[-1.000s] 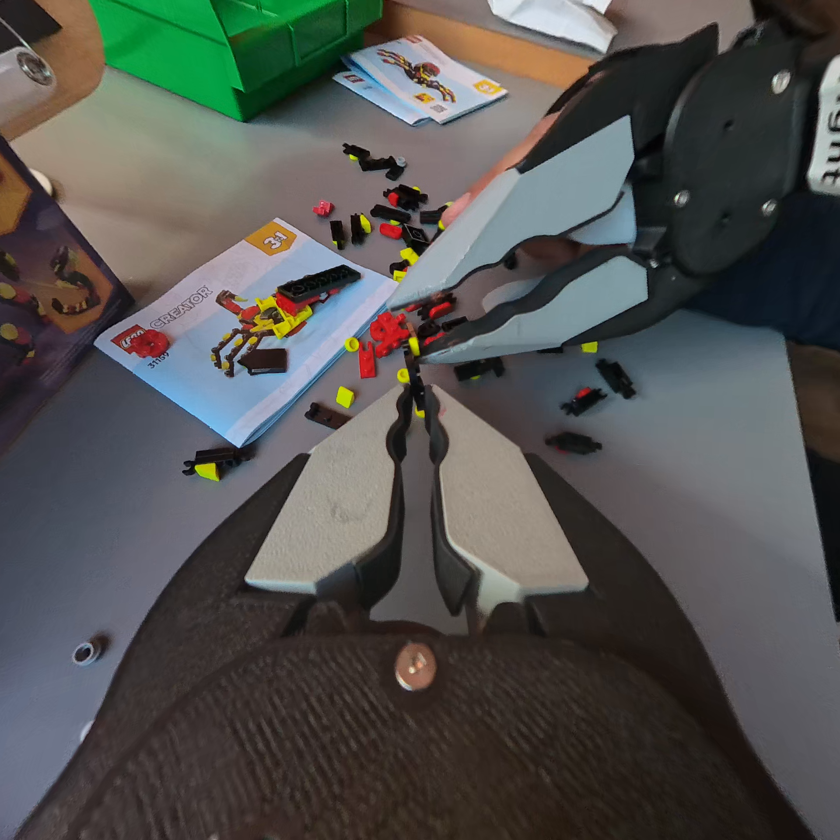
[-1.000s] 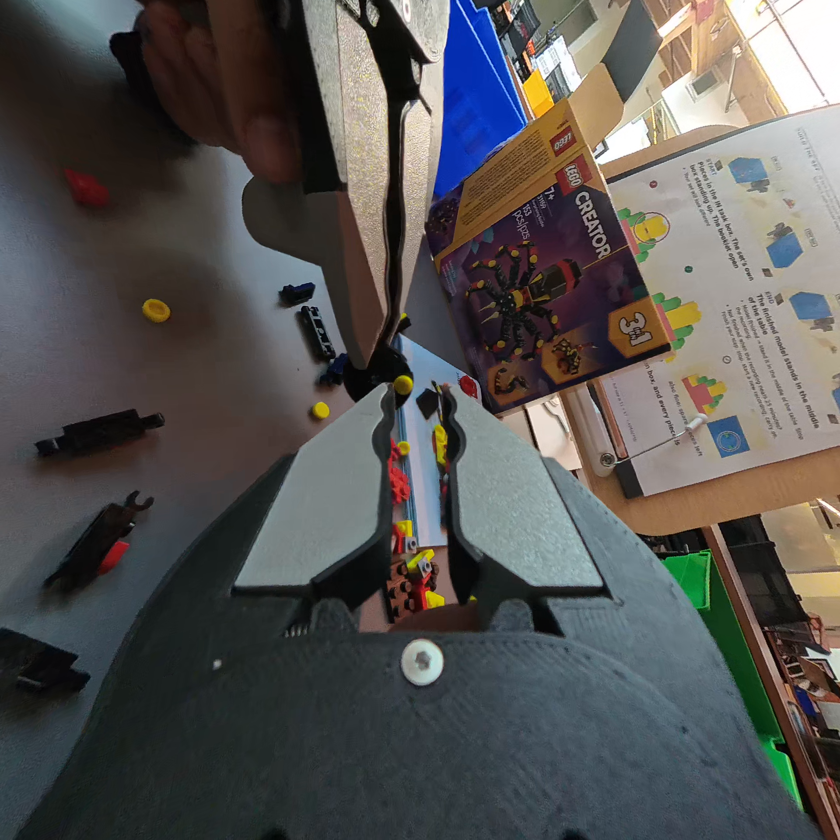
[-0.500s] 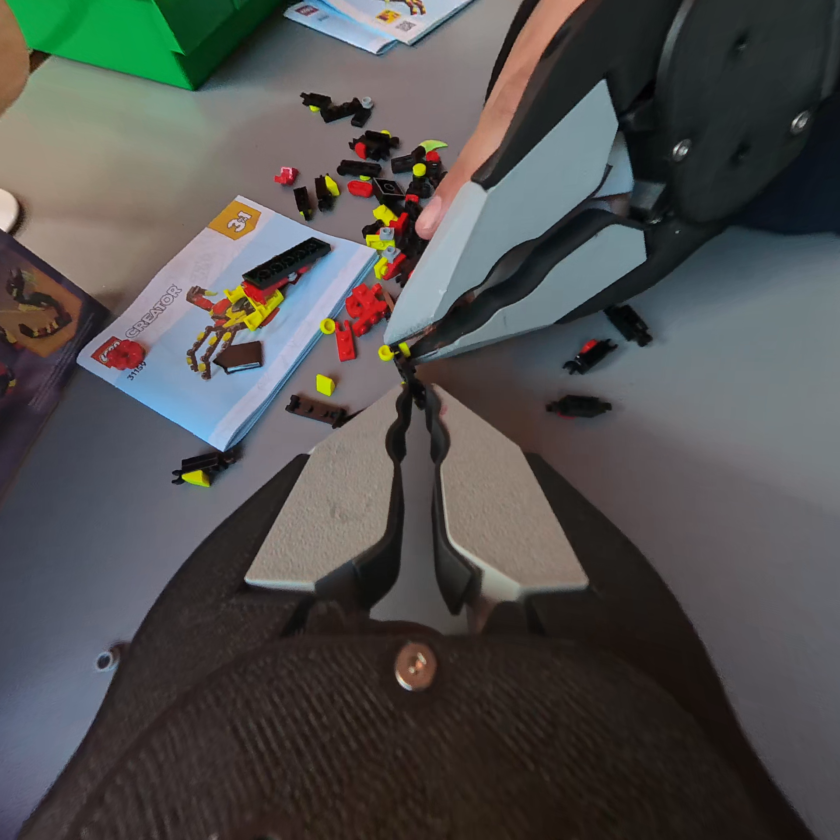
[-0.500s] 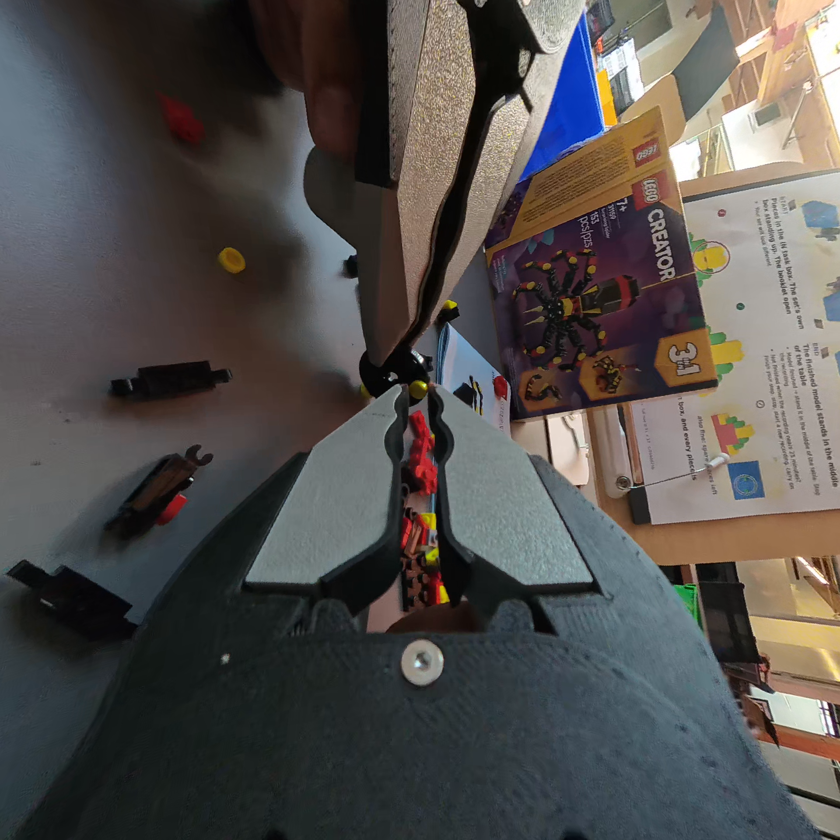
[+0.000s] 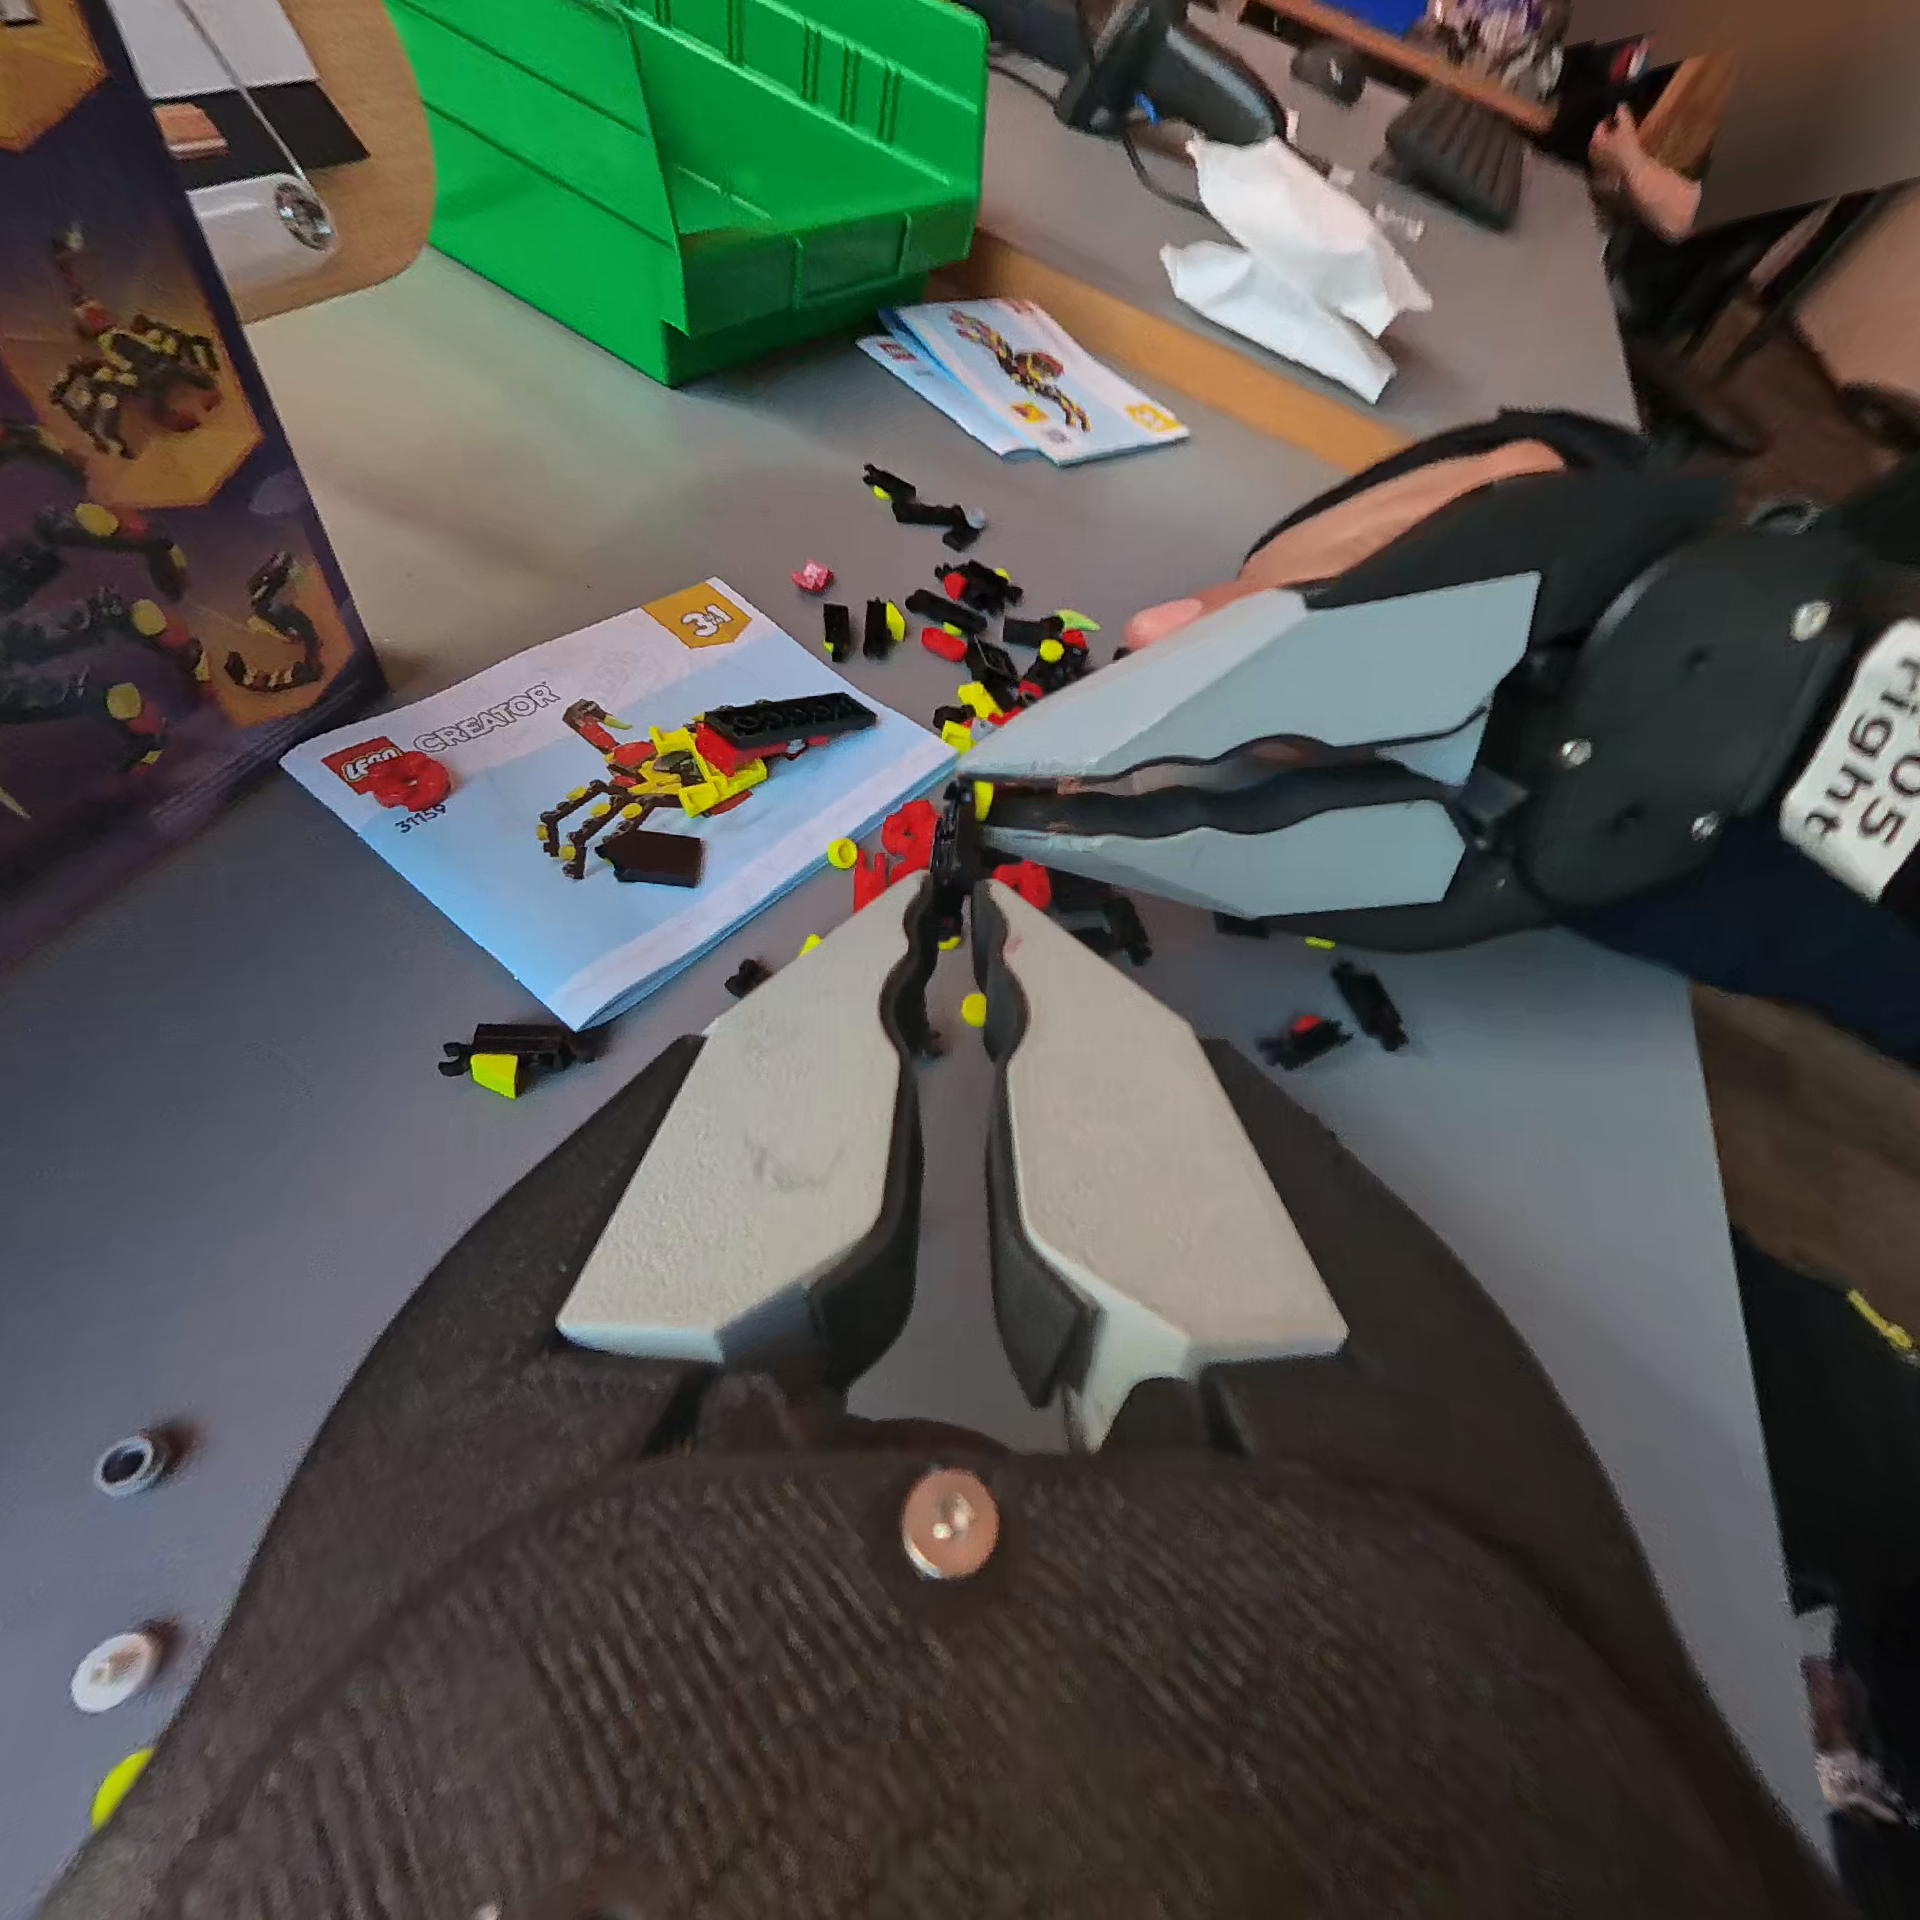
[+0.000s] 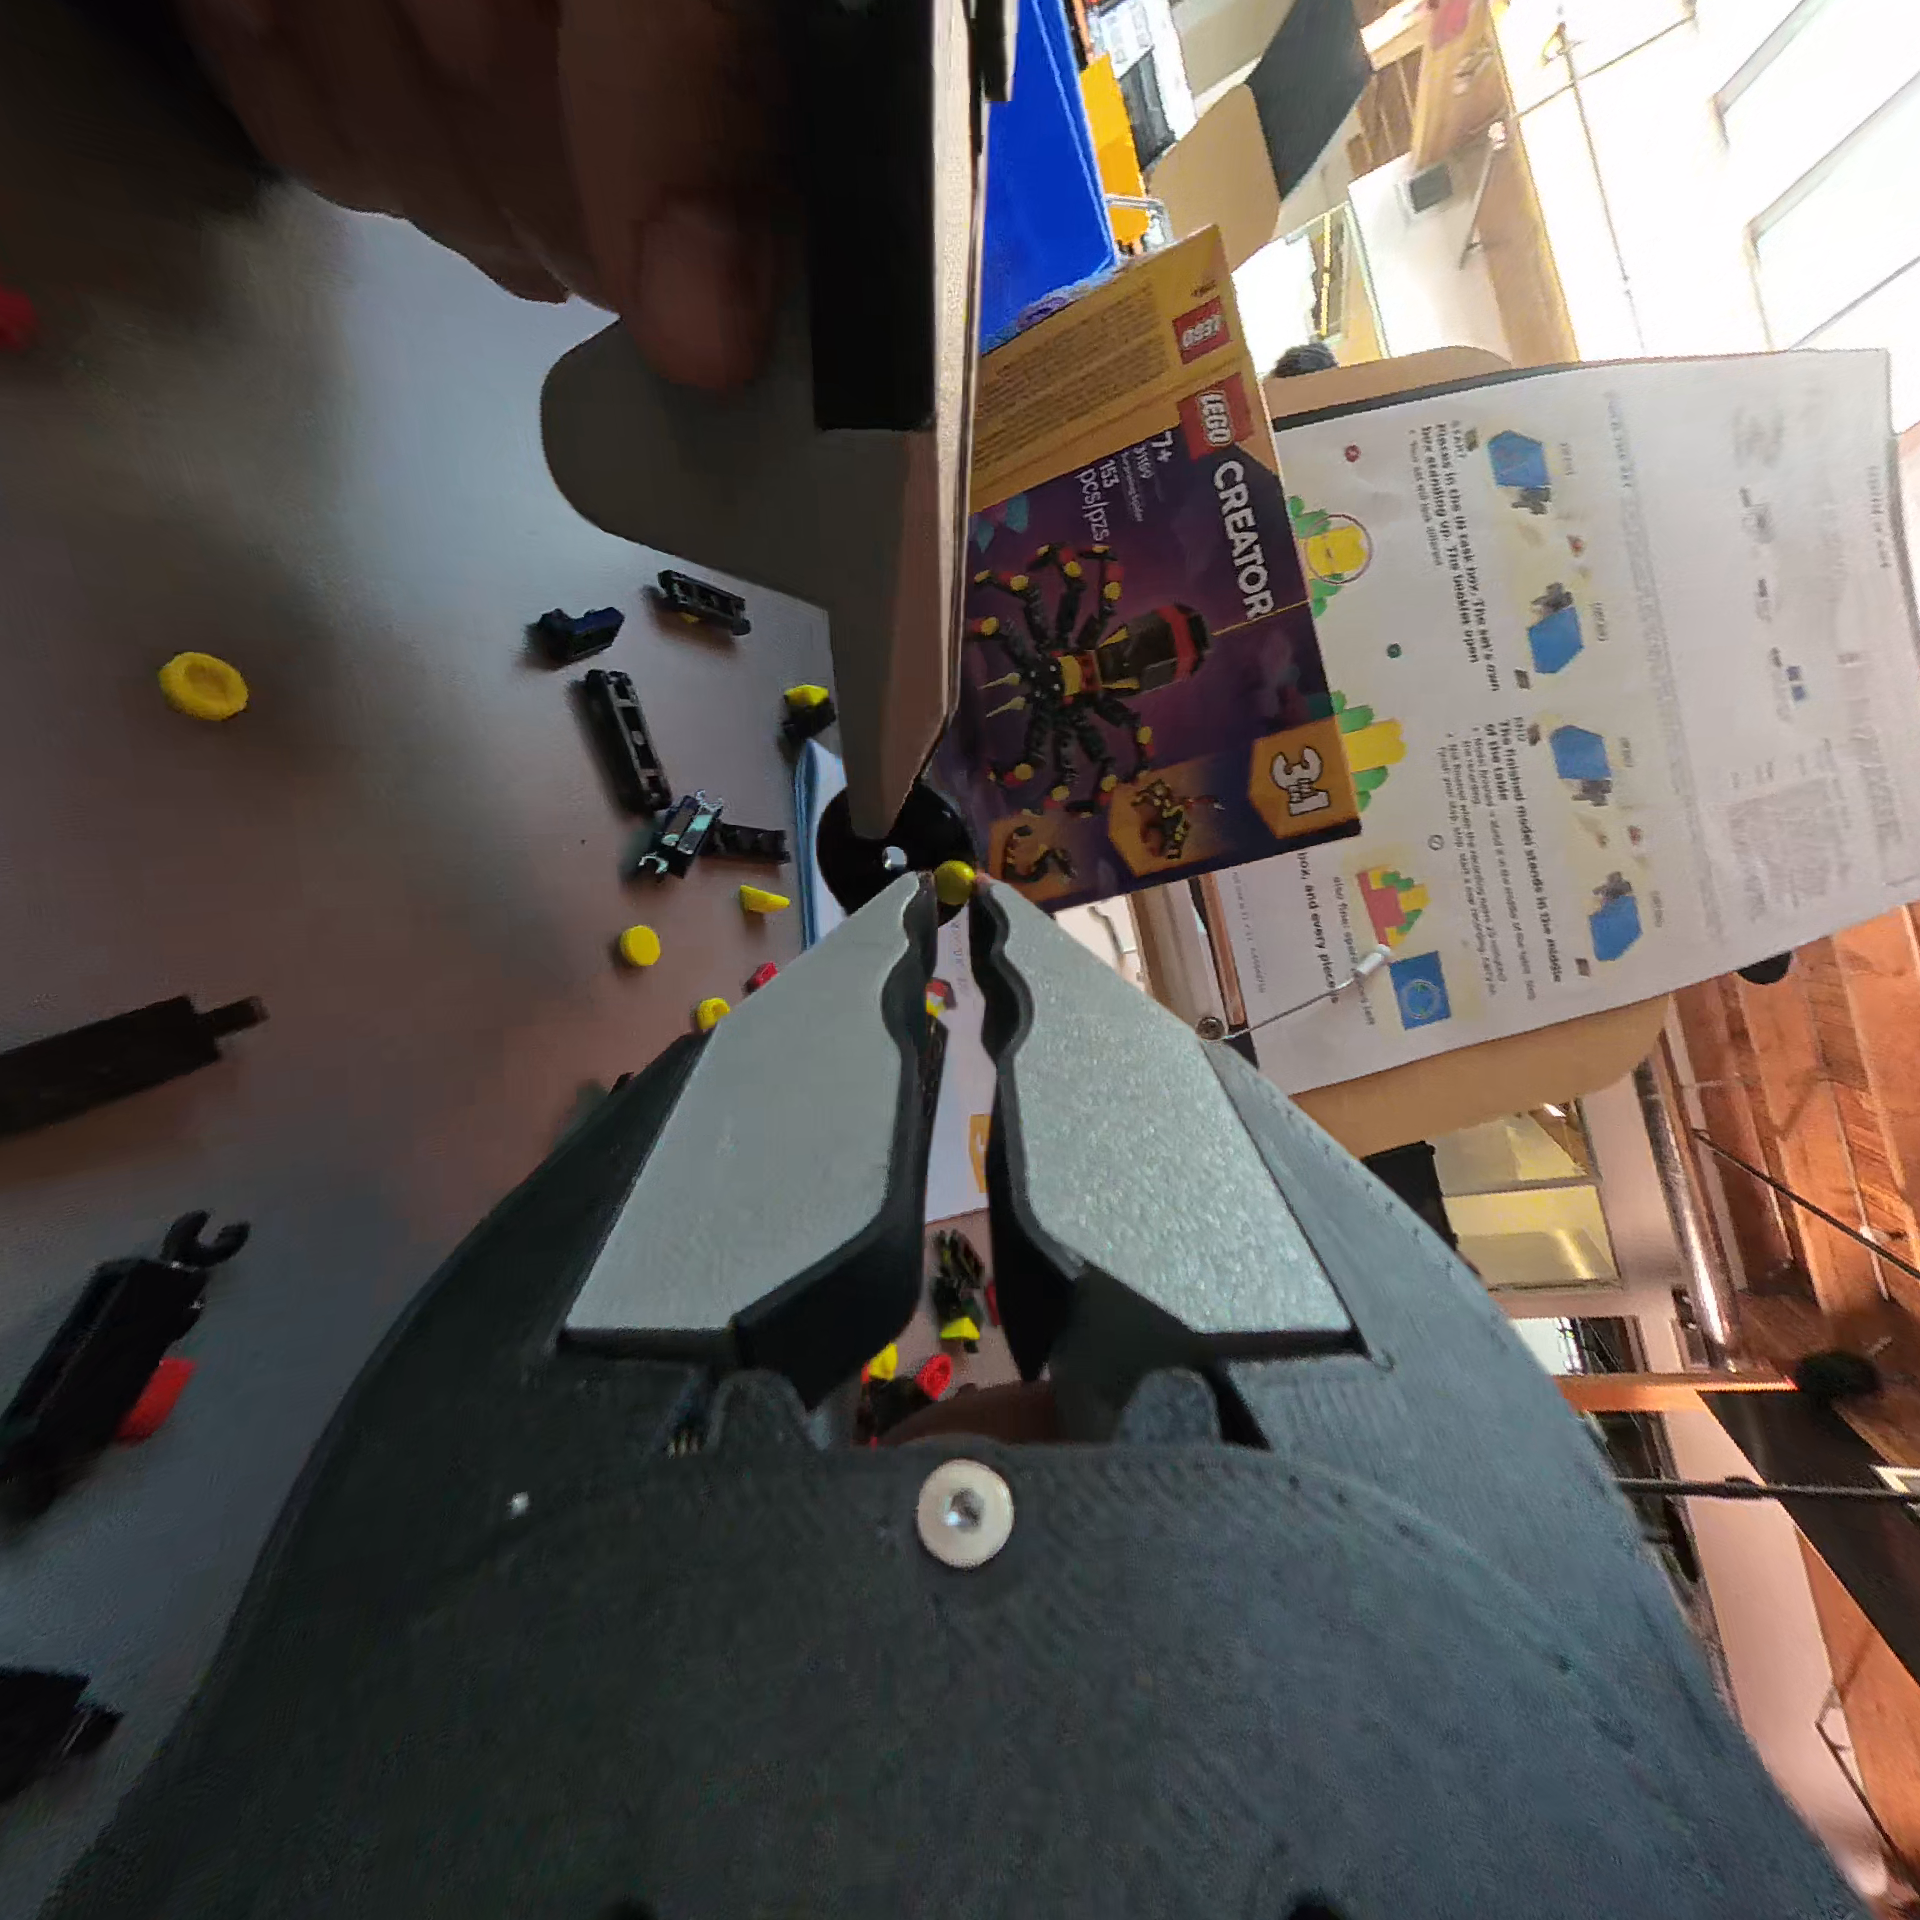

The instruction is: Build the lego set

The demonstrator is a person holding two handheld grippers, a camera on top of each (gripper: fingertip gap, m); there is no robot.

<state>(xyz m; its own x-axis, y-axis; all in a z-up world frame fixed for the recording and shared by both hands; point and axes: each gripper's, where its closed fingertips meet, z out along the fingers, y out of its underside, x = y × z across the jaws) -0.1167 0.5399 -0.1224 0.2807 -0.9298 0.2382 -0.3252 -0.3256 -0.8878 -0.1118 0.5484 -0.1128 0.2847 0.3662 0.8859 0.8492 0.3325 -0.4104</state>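
1. Grey matte table (image 5: 416,1195), strewn with loose black, red and yellow lego pieces (image 5: 977,644).
2. Tall purple lego box (image 5: 125,499), upright at far left.
3. Pale blue instruction booklet (image 5: 582,831), flat, a black plate on it.
4. Left gripper (image 5: 948,904), nearly together, clamped on a slim black lego assembly (image 5: 948,852).
5. Right gripper (image 6: 948,899), tips pinched on a small yellow round stud (image 6: 954,881) at that assembly's end.

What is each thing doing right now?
left gripper: shut on black piece
right gripper: shut on yellow stud
instruction booklet: closed, flat on table
green bin: open front
box: standing upright
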